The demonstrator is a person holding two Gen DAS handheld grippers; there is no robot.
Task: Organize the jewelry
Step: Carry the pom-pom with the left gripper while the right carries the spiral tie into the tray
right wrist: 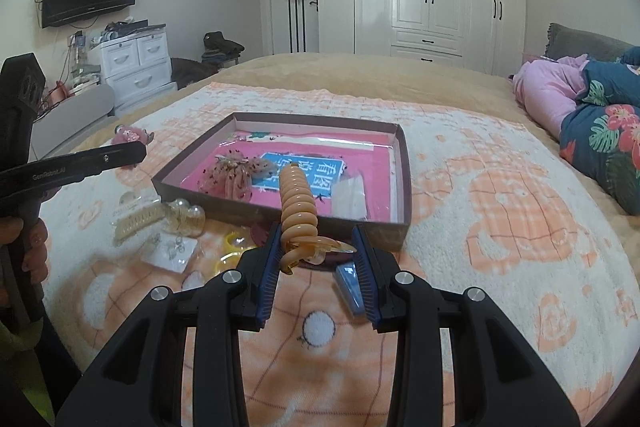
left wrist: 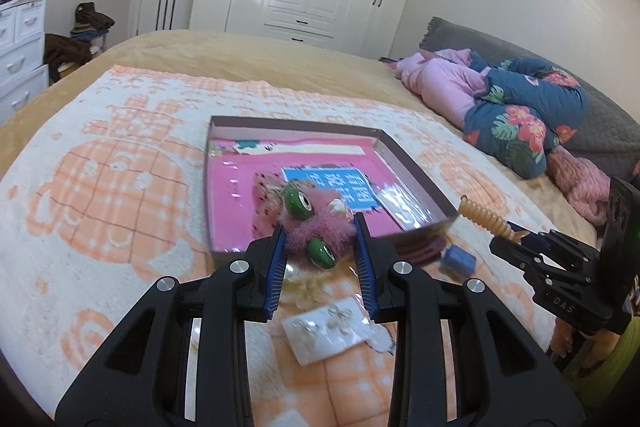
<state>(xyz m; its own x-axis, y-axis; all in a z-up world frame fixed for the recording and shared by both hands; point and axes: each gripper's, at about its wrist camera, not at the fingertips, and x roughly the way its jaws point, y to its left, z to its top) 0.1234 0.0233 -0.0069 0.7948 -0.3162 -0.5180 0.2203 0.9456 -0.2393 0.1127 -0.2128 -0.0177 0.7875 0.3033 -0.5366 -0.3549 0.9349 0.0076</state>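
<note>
With your left gripper (left wrist: 320, 247) clamped on the pink fuzzy hair tie (left wrist: 316, 223) and right gripper (right wrist: 316, 251) holding the spiral hair coil (right wrist: 298, 207), carry both over the box (right wrist: 404, 187) rim before releasing.

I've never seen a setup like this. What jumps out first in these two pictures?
A fuzzy pink toy with big green eyes, pinched in the left gripper at the near edge of a shallow box on the bed. Then the peach spiral hair tie held in the right gripper, just before that box.
</note>
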